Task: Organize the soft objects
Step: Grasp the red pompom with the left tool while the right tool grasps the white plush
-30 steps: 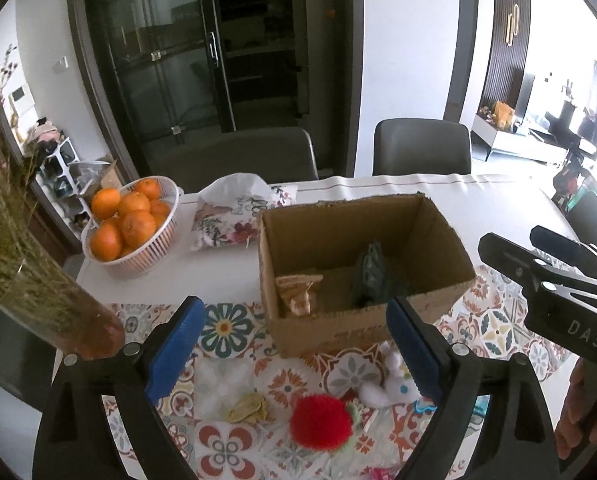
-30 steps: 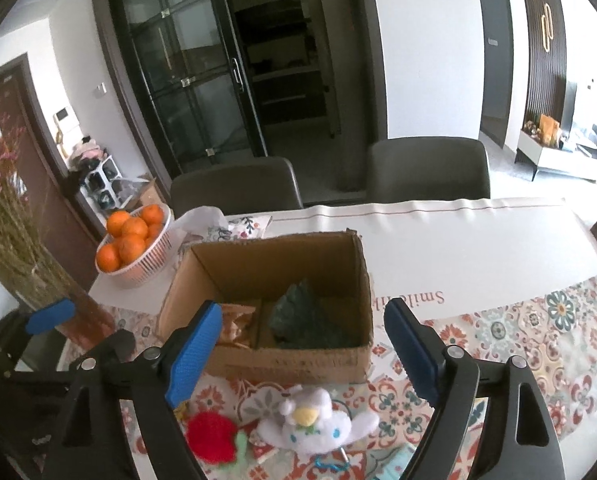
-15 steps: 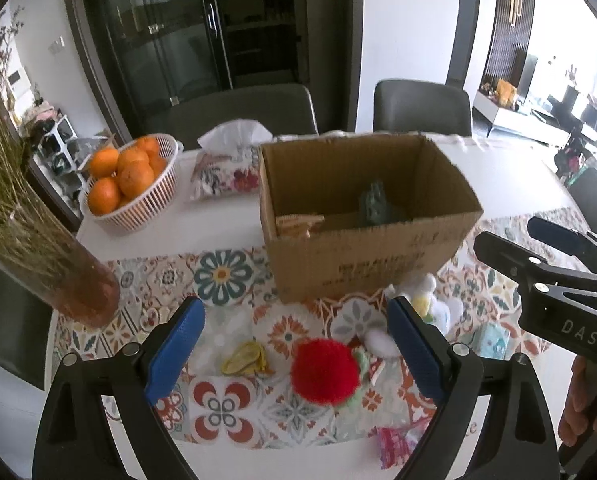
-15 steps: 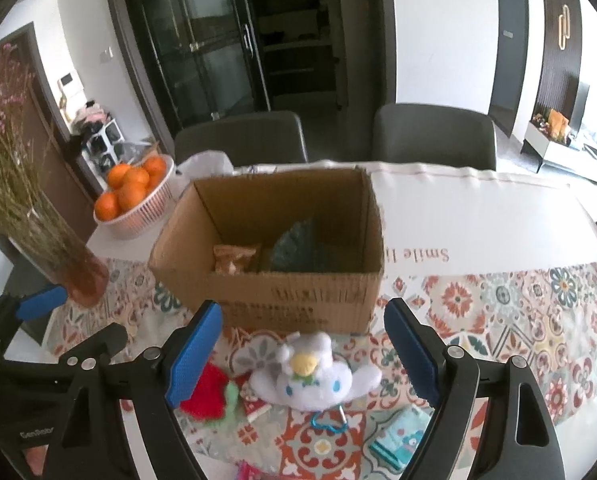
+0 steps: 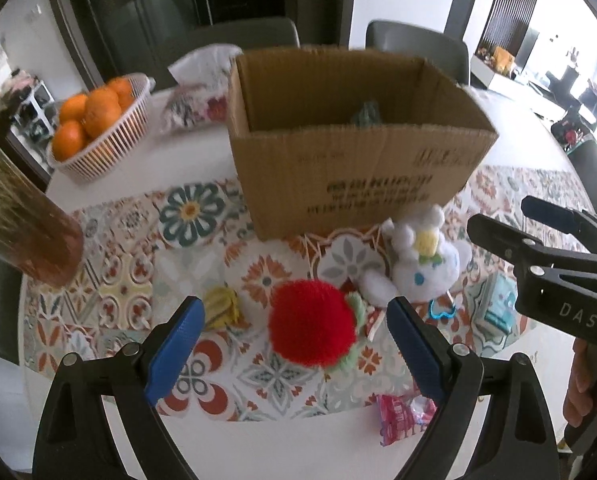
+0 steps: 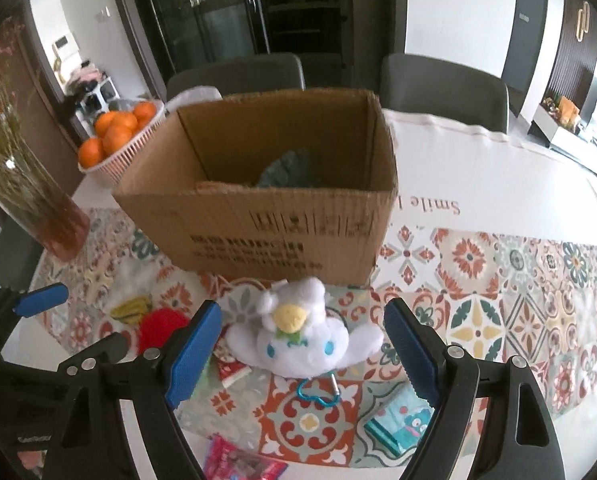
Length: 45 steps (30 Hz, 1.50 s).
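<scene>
on the patterned runner just in front of the cardboard box [image 5: 350, 148], both toys lie ready and both tools hang over them. the left hand-held gripper [image 5: 294, 338] stands wide open with nothing between its blue pads, and the red pompom toy [image 5: 312, 322] sits squarely in the gap. the right hand-held gripper [image 6: 302, 346] is likewise open and empty, framing the white plush [image 6: 298, 336].

to do the pick well, each tool should come straight down until the pads flank the widest part of its toy, then close slowly; these are squashy things, so a grip low on the body should hold better than a pinch on the fluff. in my judgement the white plush needs the pads on its round body, not on the floppy ears spread at 3 and 9 o'clock, and clear of the blue clip [image 6: 318, 392] lying at 6 o'clock from it. the two toys lie close together, so the tools could clash; taking one before the other seems safer.

the pompom is round, bright red and fuzzy, with a pale green frill at its 4 o'clock side. the plush is white with a yellow tuft on top, blue eyes and long ears. the box at 12 o'clock is open and already has a dark green soft thing [image 6: 290, 168] inside.
</scene>
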Each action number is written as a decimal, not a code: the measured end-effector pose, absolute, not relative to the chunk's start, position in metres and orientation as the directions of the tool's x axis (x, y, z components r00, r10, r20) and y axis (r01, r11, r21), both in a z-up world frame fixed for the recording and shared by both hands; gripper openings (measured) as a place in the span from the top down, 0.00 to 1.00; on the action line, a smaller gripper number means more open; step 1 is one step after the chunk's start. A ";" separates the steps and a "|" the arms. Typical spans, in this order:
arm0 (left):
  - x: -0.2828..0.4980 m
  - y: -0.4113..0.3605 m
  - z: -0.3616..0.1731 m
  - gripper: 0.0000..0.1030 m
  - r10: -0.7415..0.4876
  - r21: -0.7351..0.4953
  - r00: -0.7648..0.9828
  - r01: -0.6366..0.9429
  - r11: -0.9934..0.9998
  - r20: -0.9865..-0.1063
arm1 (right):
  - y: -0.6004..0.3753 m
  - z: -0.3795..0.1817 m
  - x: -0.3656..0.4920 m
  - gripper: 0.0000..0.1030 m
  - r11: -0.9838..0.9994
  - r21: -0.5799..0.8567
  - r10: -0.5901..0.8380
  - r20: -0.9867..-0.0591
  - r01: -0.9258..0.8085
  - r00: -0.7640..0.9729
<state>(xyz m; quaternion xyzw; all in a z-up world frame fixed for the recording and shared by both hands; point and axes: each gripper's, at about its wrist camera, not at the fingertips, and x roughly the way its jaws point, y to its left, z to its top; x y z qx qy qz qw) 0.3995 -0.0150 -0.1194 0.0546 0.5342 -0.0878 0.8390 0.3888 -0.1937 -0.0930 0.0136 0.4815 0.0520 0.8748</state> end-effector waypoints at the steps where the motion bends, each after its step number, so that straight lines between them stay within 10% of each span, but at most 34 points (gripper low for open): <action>1: 0.400 -0.015 -0.124 0.09 -0.091 -0.007 0.402 0.207 0.978 -0.911 | -0.194 -0.096 0.390 0.18 0.994 0.073 0.105 -0.845 -0.081 0.524; 23: 0.415 -0.019 -0.198 0.10 -0.143 -0.090 0.208 0.243 0.966 -0.968 | -0.186 -0.167 0.420 0.18 0.983 0.033 0.103 -0.910 -0.179 0.402; 45: 0.429 -0.002 -0.239 0.50 -0.261 -0.245 0.195 0.101 0.964 -0.946 | -0.177 -0.204 0.433 0.27 0.987 0.099 0.141 -0.913 -0.129 0.384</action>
